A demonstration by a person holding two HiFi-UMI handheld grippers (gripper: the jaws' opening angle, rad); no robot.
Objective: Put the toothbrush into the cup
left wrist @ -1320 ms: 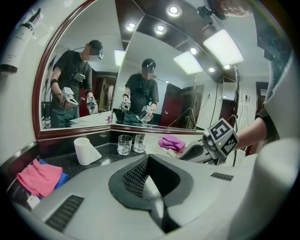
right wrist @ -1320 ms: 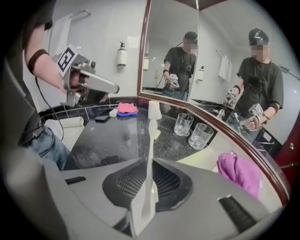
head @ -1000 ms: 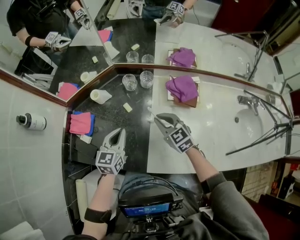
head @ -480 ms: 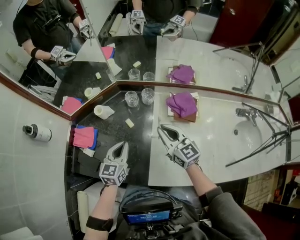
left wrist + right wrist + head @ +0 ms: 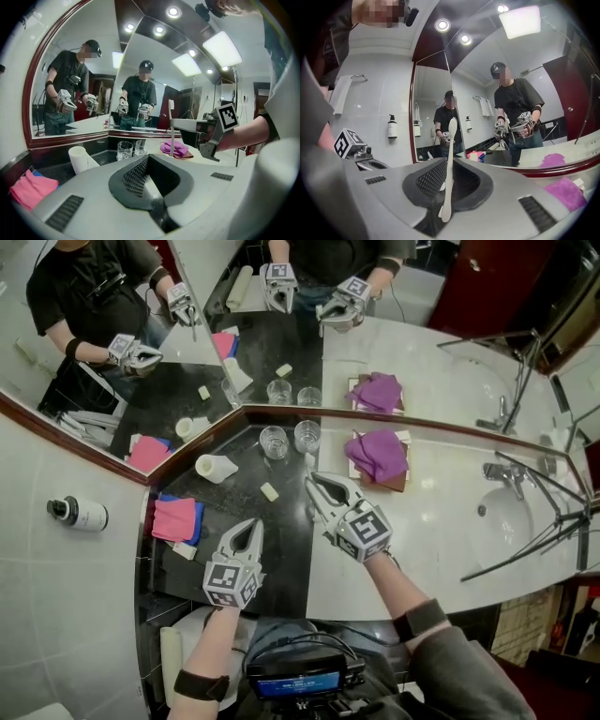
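Marble bathroom counter (image 5: 441, 521); toothbrush (image 5: 450, 154) upright between jaws of right gripper (image 5: 315, 486)

Shell of left tongs (image 5: 254, 523): pale grey plastic, tapering to narrow tip. Black mesh-textured pads (image 5: 136, 176) inside, dark ribbed slots on top. At rear, cube with black-and-white square markers (image 5: 231, 582). Identical right tongs (image 5: 310, 480) with own marker cube (image 5: 366, 532). Black band (image 5: 193, 683) on left forearm, second black band (image 5: 418, 620) on right. Dark grey sleeve (image 5: 459, 667). Black chest-mounted device with blue screen (image 5: 291, 681), black cables (image 5: 300, 641) above it.
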